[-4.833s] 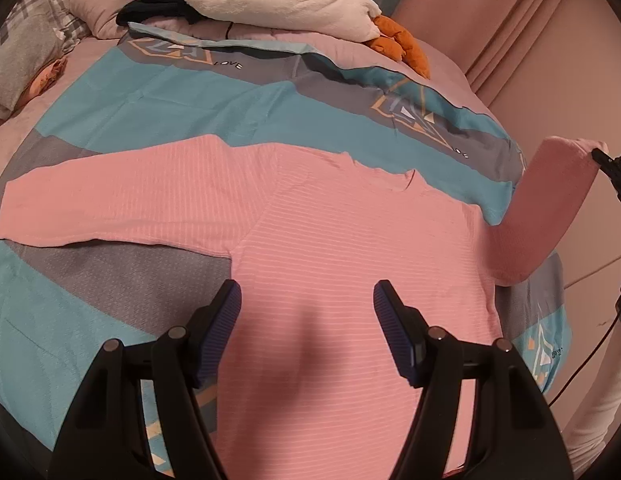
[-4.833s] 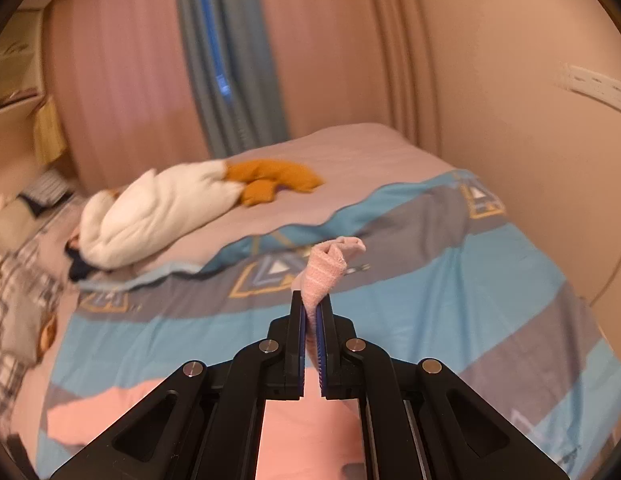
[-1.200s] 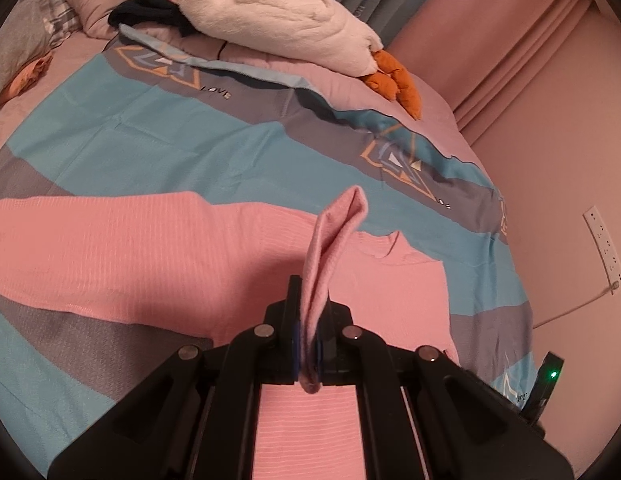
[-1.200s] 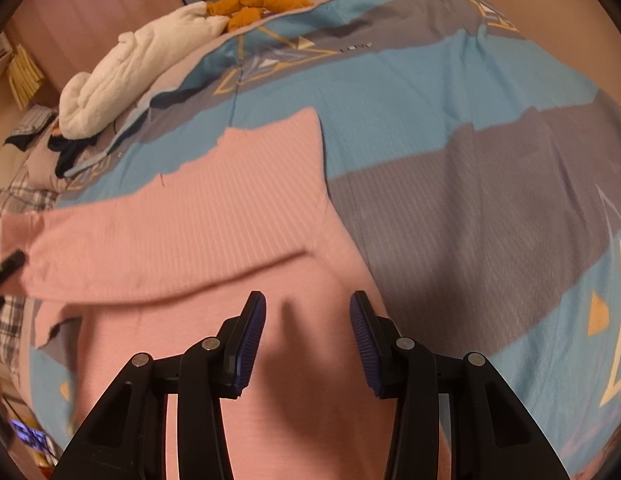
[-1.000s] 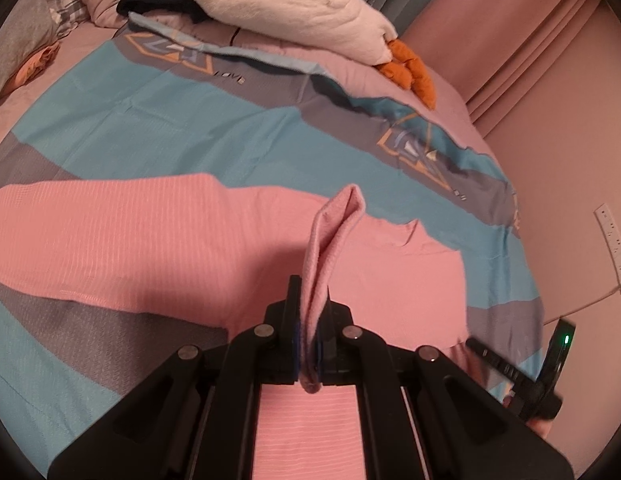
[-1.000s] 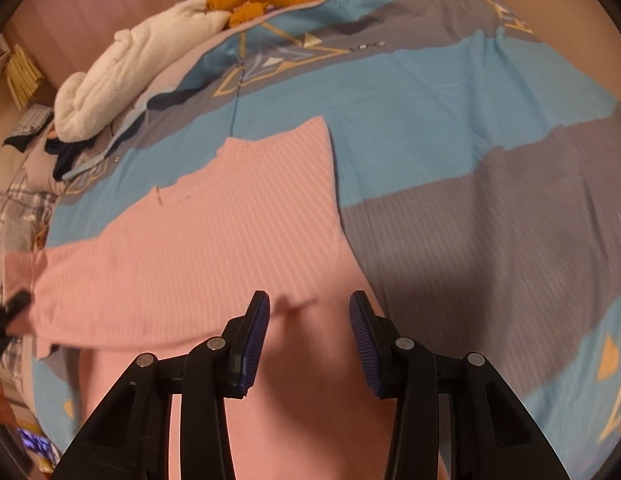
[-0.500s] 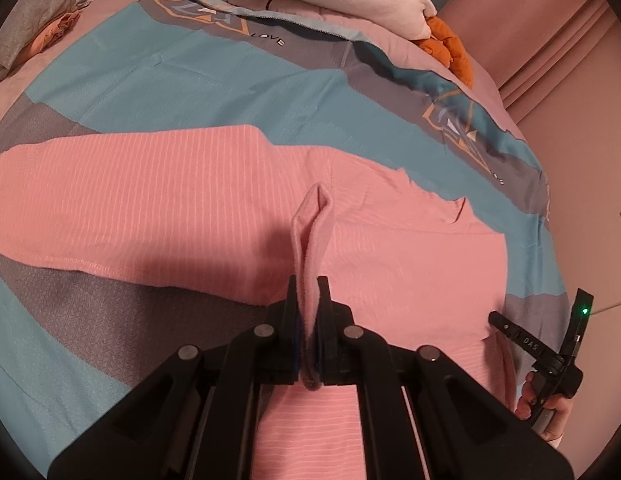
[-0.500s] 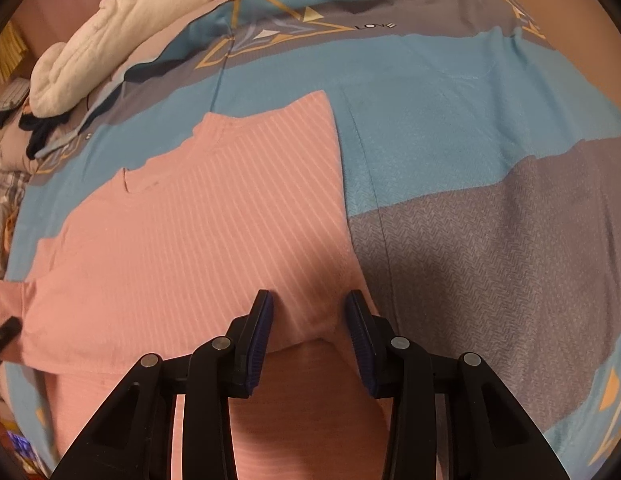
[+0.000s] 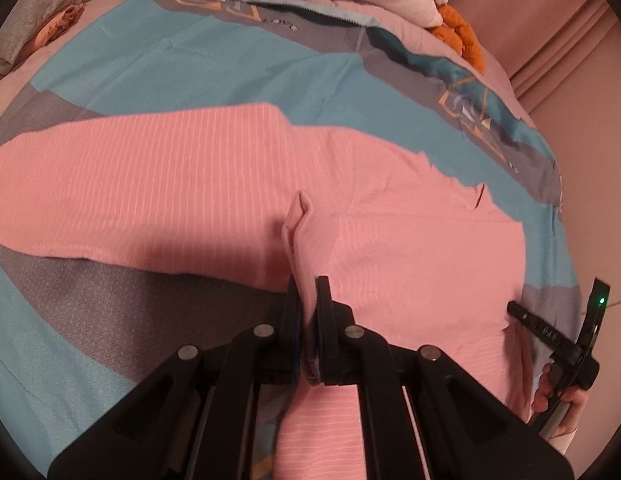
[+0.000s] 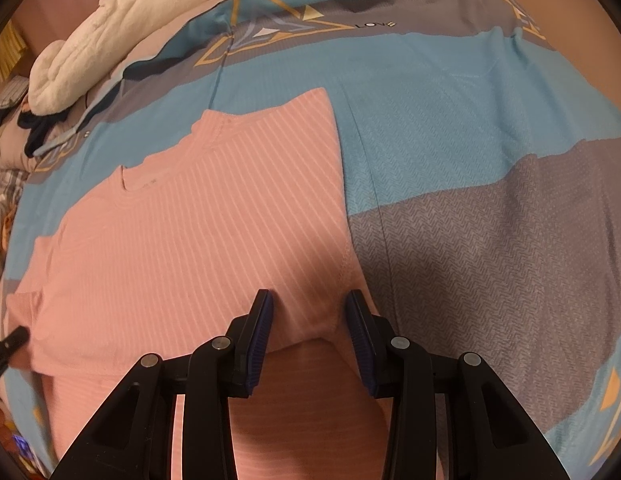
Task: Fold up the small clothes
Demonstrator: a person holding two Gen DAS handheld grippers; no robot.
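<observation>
**A:** Now that the right sleeve's folded across the shirt [image 10: 198, 248] on the bed [image 10: 490, 216], what's next?

**B:** My left gripper [image 9: 306, 312] came down, still pinching a fabric fold. Right gripper [image 10: 310, 336] hovers half-open, empty. Left sleeve [image 9: 122, 184] still needs folding, I reckon.

A home bedroom. Most of both views is a made bed [image 10: 490, 208] under a duvet cover [image 9: 182, 52] in blue and grey bands with gold triangle prints and the word "LOVE". A fluffy white blanket [image 10: 106, 32] is bundled at its far end beside something orange and plush [image 9: 458, 36], with a grey pillow [image 9: 30, 16] and checked bedding [image 10: 6, 184] at the edge. Pink pleated curtains [image 9: 558, 44] hang behind the bed
</observation>
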